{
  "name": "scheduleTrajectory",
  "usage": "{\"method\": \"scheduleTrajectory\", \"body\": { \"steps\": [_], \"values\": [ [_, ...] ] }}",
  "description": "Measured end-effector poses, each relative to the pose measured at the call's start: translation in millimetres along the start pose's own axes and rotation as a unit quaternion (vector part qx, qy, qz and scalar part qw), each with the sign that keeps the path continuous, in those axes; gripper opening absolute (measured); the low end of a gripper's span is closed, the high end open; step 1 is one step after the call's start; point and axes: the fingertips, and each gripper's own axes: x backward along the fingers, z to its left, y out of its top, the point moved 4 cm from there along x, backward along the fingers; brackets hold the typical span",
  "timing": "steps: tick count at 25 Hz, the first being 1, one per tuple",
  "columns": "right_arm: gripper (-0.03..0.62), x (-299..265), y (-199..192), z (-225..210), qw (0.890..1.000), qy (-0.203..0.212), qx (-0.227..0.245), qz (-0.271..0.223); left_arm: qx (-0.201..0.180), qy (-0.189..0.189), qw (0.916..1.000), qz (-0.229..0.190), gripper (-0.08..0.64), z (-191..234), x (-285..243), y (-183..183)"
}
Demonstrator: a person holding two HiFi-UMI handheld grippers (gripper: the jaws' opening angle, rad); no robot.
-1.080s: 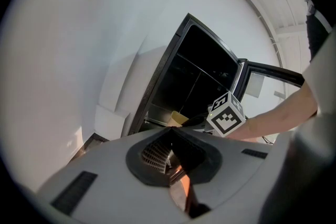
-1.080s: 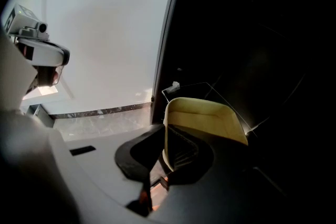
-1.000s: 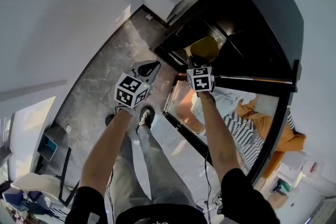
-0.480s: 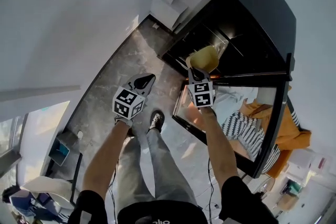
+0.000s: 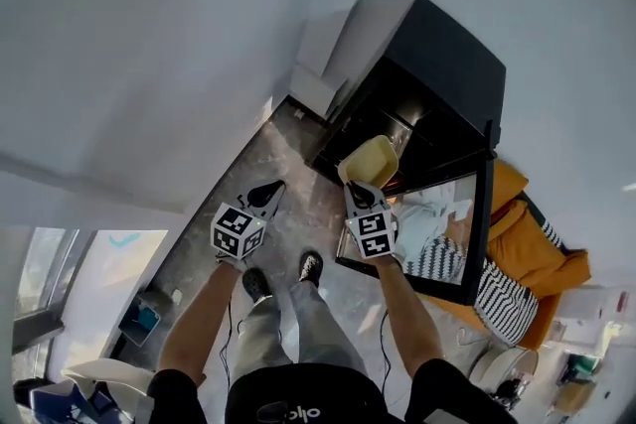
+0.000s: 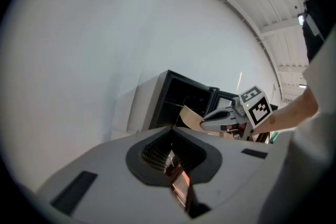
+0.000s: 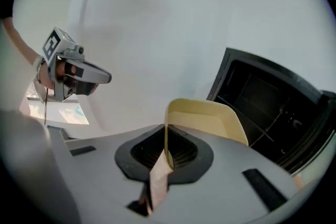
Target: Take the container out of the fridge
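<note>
A pale yellow container (image 5: 370,161) hangs in front of the open black fridge (image 5: 437,65), outside its dark cavity. My right gripper (image 5: 356,194) is shut on the container's near rim. In the right gripper view the rim of the container (image 7: 205,118) stands pinched between the jaws of the right gripper (image 7: 167,152), with the fridge (image 7: 268,107) behind it. My left gripper (image 5: 266,196) hangs left of it over the floor, shut and empty. In the left gripper view the left gripper (image 6: 170,152) has nothing in its jaws, and the container (image 6: 190,115) shows ahead beside the fridge (image 6: 176,94).
The fridge door (image 5: 437,233) stands swung open to the right of my right arm, its glossy face mirroring a room. A white wall (image 5: 149,35) runs along the left. A white box (image 5: 313,89) sits on the grey stone floor (image 5: 288,154) beside the fridge. My shoes (image 5: 310,265) are below.
The right gripper has drawn the yellow container back out of the fridge opening and lifted it. The left gripper has stayed shut beside it. The head view has tilted, showing more wall.
</note>
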Motion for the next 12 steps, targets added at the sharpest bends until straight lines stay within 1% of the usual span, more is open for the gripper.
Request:
{"method": "scheduleTrajectory", "body": {
  "steps": [4,7,9,12],
  "values": [
    [0.023,59,49,19,0.999,0.001,-0.009,-0.033,-0.028,-0.022,0.9992,-0.016,0.007,-26,34,55],
    [0.023,92,75,31,0.998,-0.001,-0.010,-0.055,-0.040,-0.027,0.9984,-0.029,0.007,-42,56,90],
    [0.023,107,88,38,0.998,-0.003,-0.008,-0.067,-0.046,-0.030,0.9977,-0.040,0.006,-49,68,107],
    [0.023,125,95,51,0.997,-0.006,-0.008,-0.075,-0.046,-0.034,0.9970,-0.053,0.007,-58,87,116]
  ]
}}
